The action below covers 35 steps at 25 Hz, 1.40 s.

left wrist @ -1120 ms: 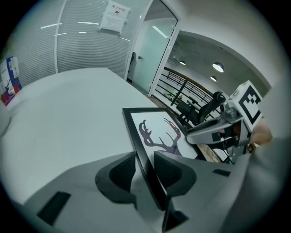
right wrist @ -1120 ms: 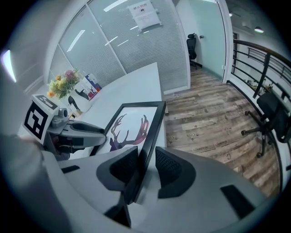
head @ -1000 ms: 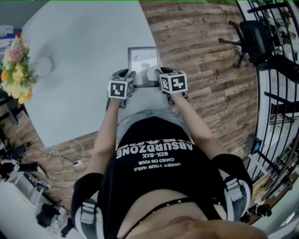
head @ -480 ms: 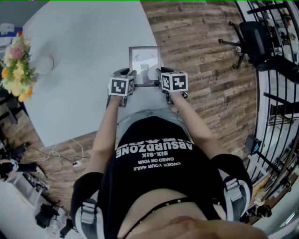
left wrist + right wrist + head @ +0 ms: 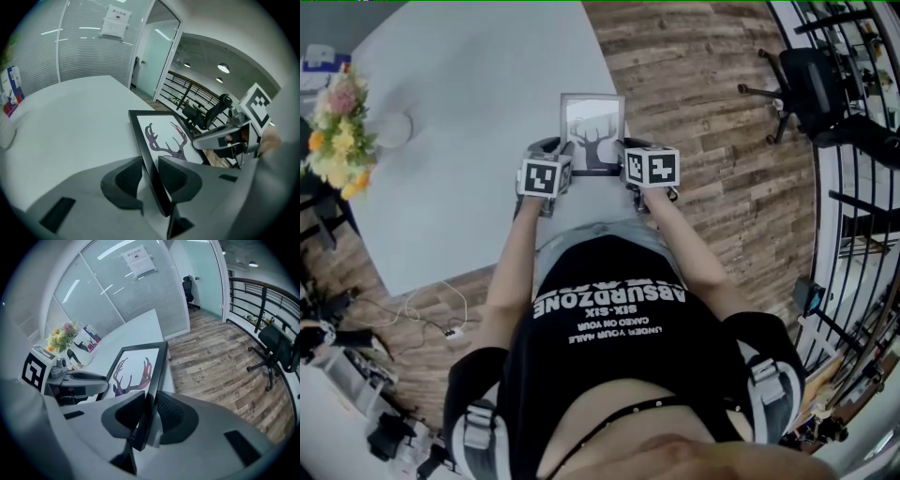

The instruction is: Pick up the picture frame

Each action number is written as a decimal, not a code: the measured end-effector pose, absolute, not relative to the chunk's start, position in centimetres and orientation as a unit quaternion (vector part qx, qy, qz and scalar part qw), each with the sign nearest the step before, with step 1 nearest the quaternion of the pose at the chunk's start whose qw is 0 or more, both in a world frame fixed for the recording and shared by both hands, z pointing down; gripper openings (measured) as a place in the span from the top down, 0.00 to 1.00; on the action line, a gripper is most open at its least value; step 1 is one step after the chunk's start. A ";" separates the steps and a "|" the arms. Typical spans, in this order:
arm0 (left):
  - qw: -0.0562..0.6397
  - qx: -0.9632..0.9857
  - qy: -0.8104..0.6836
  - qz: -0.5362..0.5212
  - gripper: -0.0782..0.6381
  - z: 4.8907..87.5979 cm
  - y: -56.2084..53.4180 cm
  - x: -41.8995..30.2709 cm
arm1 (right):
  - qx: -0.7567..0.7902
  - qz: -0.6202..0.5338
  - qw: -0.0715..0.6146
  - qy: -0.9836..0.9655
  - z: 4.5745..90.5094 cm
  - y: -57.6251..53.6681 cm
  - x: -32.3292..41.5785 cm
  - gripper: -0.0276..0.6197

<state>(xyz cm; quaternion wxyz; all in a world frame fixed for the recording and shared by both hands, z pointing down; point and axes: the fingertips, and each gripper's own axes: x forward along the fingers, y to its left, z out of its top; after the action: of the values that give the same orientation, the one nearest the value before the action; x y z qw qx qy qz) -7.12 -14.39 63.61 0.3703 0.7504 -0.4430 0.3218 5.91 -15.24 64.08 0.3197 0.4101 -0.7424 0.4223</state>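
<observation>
1. Head view: the picture frame (image 5: 593, 127) sits at the table's (image 5: 469, 141) near right edge. Its long axis runs away from the person, with the left gripper (image 5: 565, 150) and right gripper (image 5: 622, 150) on the two long sides, equally close. The near end is hidden behind the marker cubes.
2. Left gripper view: jaws are clamped on the frame's left edge, deer print facing up. Can't tell if the far end touches the table.
3. Right gripper view: jaws are closing with the right edge between them, and the pads look to be on it already. I'd guess an even, straight-up lift.
</observation>
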 end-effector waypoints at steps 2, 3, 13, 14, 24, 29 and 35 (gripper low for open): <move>0.371 0.751 -0.444 0.318 0.73 63.3 -14.2 -7.1 | 0.412 0.423 0.314 -0.743 63.7 -15.3 6.0 0.81; 0.370 0.752 -0.445 0.316 0.72 63.2 -14.2 -7.1 | 0.413 0.423 0.312 -0.744 63.6 -15.3 5.9 0.81; 0.353 0.760 -0.455 0.302 0.73 61.5 -14.6 -7.1 | 0.418 0.414 0.295 -0.753 61.7 -15.7 5.8 0.81; 0.348 0.761 -0.458 0.300 0.73 61.2 -14.7 -7.1 | 0.419 0.413 0.293 -0.754 61.6 -15.8 5.8 0.81; 0.312 0.774 -0.476 0.277 0.73 57.4 -14.4 -7.2 | 0.430 0.365 0.270 -0.780 57.8 -16.1 5.8 0.82; 0.293 0.777 -0.491 0.262 0.73 55.0 -14.4 -7.1 | 0.426 0.354 0.254 -0.793 55.7 -16.1 5.8 0.82; 0.271 0.783 -0.507 0.238 0.73 52.1 -14.4 -7.4 | 0.427 0.323 0.230 -0.812 52.7 -16.3 5.7 0.82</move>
<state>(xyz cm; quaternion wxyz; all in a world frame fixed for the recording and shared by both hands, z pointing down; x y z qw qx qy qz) -7.36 -14.38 52.05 0.2705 0.7832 -0.5066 0.2382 5.69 -16.25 52.74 0.2302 0.4272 -0.8123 0.3235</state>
